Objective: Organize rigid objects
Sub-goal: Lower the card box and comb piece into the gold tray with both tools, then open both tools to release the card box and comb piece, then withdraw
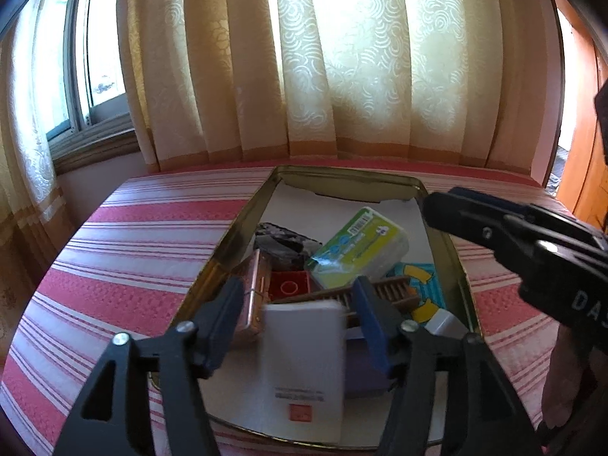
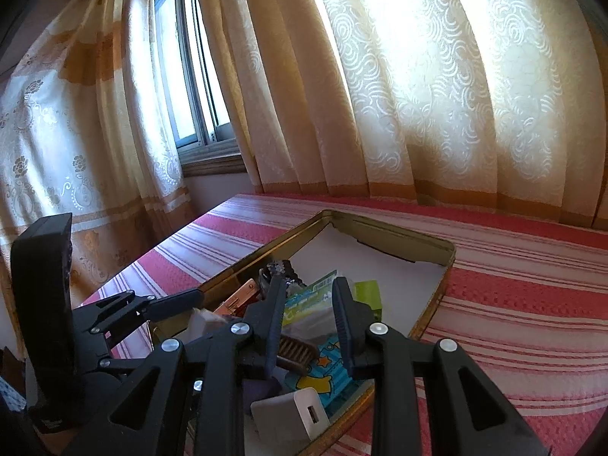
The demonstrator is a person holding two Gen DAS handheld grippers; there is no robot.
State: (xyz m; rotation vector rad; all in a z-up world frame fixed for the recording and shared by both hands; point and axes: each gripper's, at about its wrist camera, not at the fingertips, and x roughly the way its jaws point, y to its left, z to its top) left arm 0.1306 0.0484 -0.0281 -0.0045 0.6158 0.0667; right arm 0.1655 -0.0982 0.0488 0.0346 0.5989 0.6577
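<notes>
Hovering over tin (image 1: 444,224), both tools (image 1: 300,315) (image 2: 309,323) wide apart, white box (image 1: 304,364) blurred.

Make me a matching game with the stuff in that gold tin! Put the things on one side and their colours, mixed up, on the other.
Things:
1. square toy brick with a ring on top
2. flat rectangular power bank
3. ridged harmonica-like bar
4. plastic-wrapped box with a barcode label

Colours:
A. brown
B. yellow-green
C. red
D. white

Pairs: 1-C, 2-D, 3-A, 4-B

All four lie inside the gold metal tin.
</notes>
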